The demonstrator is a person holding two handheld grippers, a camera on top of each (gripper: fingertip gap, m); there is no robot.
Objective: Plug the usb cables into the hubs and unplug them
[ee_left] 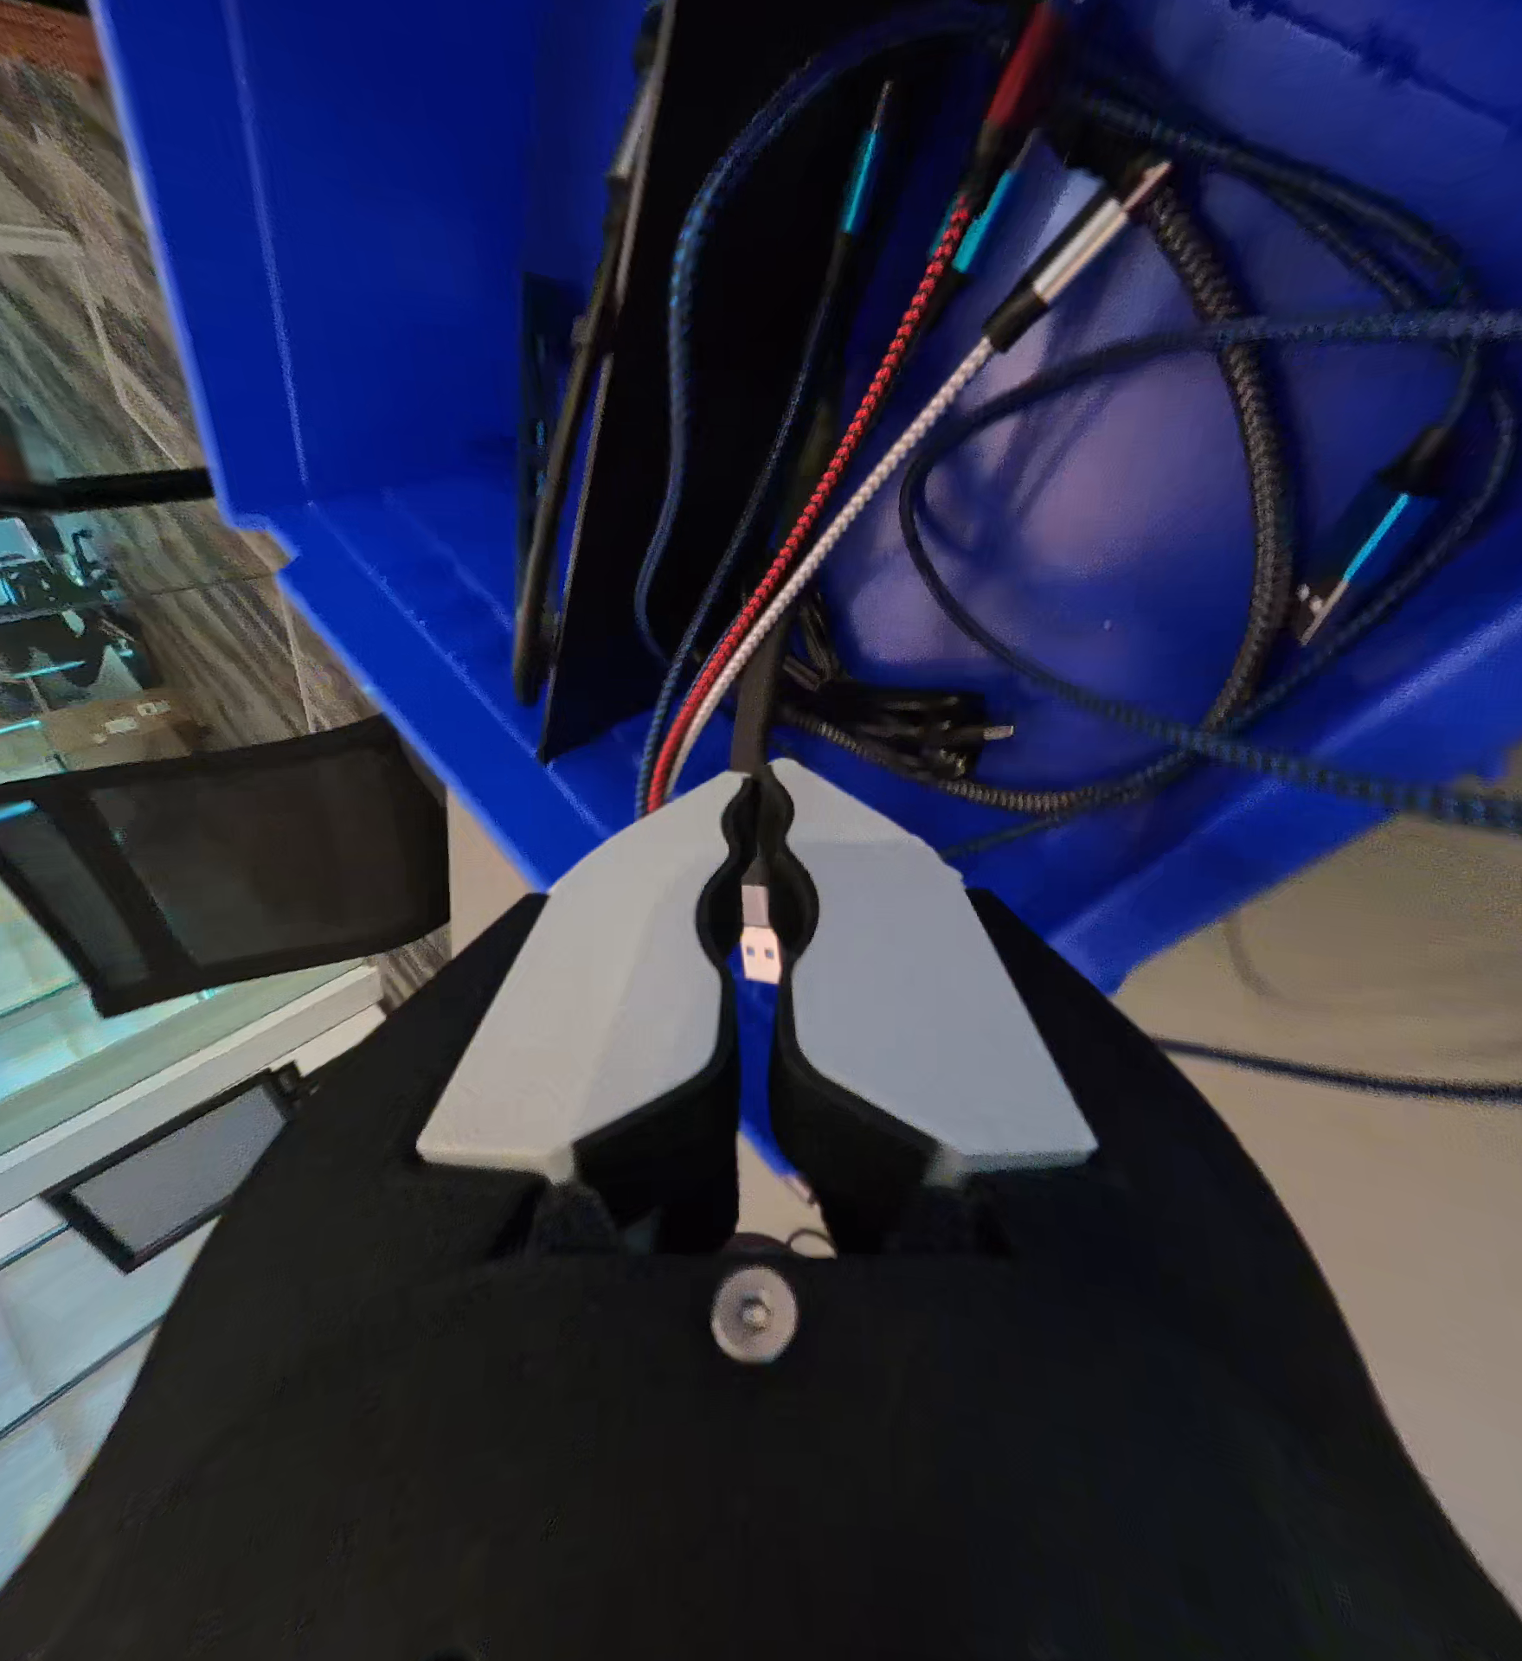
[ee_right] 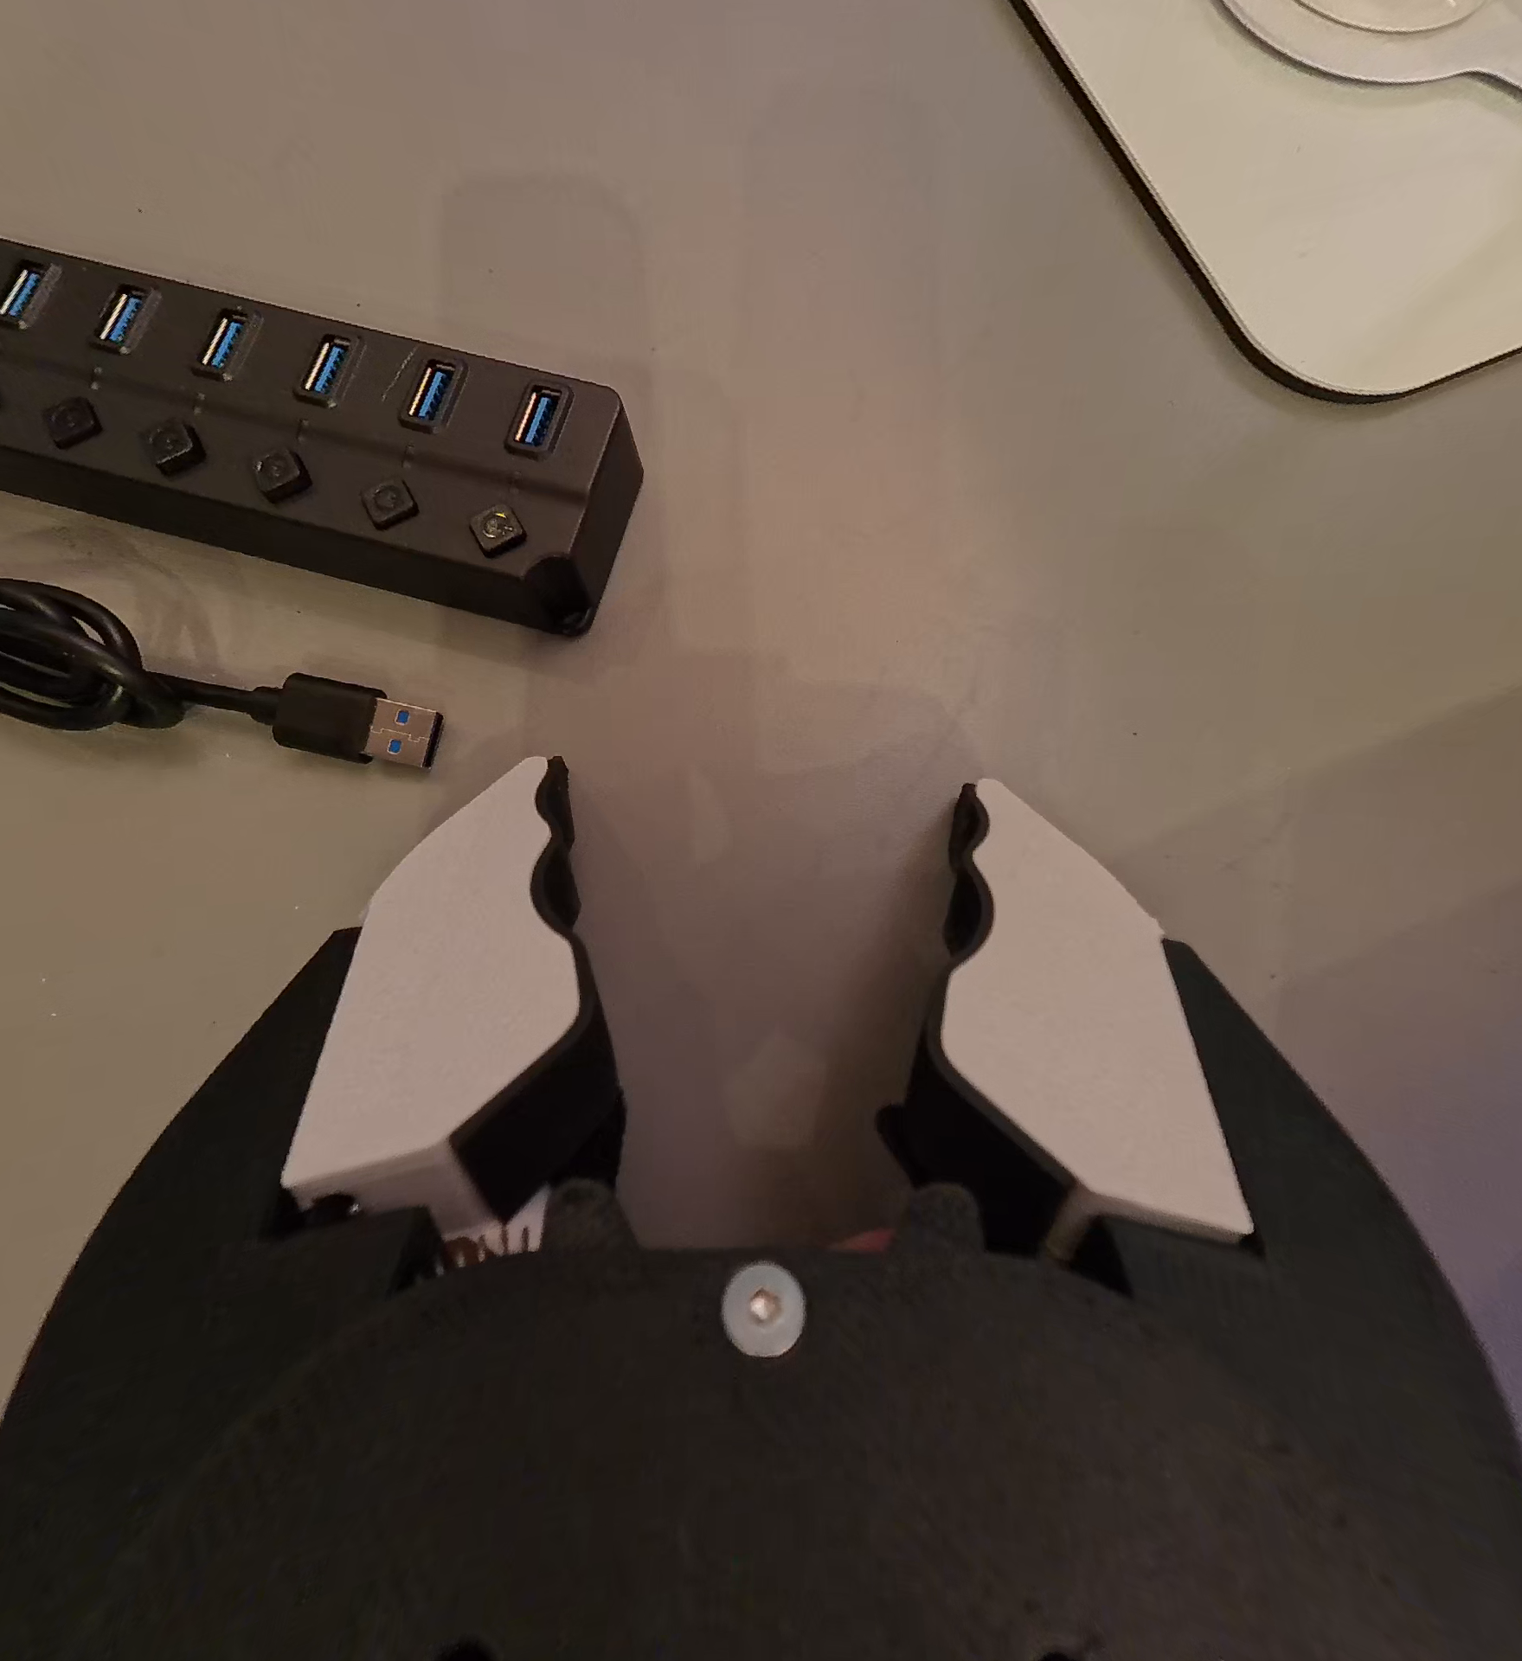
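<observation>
In the left wrist view my left gripper point(ee_left: 759, 791) is shut on a black USB cable point(ee_left: 755, 710) at the front lip of a blue bin point(ee_left: 433, 575). The cable's metal plug point(ee_left: 761, 953) points back toward the camera between the fingers. The cable runs up into the bin among several other braided cables point(ee_left: 838, 467). In the right wrist view my right gripper point(ee_right: 761, 791) is open and empty above the grey table. A black USB hub point(ee_right: 307, 431) with several blue ports lies to its upper left. A loose black USB cable with its plug point(ee_right: 361, 730) lies just left of the left fingertip point(ee_right: 550, 791).
The blue bin also holds a flat black panel point(ee_left: 613, 404) standing on edge at its left. A white board point(ee_right: 1332, 198) lies at the table's upper right. A black chair back point(ee_left: 227, 854) stands left of the bin. Spacing between my two grippers at the tips: around 50 centimetres. The black USB hub point(ee_right: 307, 431) lies some 8 centimetres from my right tips, 40 centimetres from my left tips.
</observation>
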